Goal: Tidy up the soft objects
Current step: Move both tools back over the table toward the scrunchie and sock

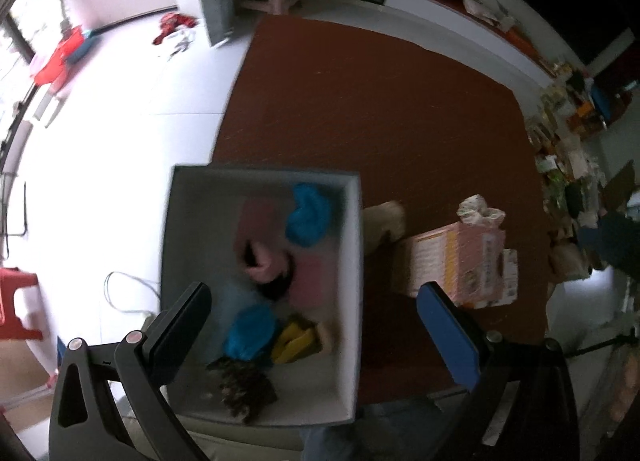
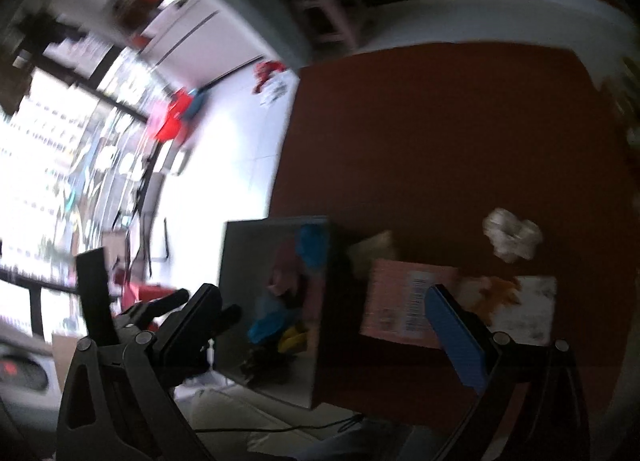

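Both grippers, left and right, spread empty above grey fabric bin holding gathered softs; next likely crumpled white cloth on red-brown table.

table: I see matt reddish-brown wood
bin: smooth grey walls, looks plastic to me
blue pieces: soft crumpled cloth
pink carton: printed cardboard, slight sheen
floor: my view shows glossy white tile
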Demonstrator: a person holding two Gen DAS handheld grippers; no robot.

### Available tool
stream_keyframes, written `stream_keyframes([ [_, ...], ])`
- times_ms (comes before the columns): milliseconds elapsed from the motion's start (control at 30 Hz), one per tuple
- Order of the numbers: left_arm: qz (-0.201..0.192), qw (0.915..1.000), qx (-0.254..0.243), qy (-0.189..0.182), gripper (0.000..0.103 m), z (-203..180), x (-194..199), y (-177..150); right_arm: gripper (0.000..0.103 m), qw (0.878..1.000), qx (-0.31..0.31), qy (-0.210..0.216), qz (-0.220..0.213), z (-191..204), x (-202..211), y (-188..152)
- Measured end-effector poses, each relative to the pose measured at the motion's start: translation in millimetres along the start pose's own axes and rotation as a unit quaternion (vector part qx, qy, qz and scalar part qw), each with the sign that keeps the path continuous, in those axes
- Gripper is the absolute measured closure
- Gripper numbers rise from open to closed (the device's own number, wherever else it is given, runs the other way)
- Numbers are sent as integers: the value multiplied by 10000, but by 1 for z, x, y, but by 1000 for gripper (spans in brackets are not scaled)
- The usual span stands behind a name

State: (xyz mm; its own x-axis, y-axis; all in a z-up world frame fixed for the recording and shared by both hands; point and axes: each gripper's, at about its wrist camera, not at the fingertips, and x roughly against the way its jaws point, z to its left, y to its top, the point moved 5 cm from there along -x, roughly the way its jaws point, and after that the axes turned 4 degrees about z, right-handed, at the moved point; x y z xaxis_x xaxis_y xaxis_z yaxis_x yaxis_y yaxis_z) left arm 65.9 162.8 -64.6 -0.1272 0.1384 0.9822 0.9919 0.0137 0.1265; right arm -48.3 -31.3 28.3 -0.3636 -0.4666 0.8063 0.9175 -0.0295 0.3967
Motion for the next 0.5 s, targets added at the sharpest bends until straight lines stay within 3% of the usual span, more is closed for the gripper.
stream_keyframes([
  [300, 332, 9971, -650, 191, 0, -61, -43, 43, 1, 9872, -1550, -336, -166, -130, 15, 2],
  [500, 581, 9960, -626, 251, 0, -74, -71, 76, 1, 9758, -2135, -450, 130, -201, -7, 4],
])
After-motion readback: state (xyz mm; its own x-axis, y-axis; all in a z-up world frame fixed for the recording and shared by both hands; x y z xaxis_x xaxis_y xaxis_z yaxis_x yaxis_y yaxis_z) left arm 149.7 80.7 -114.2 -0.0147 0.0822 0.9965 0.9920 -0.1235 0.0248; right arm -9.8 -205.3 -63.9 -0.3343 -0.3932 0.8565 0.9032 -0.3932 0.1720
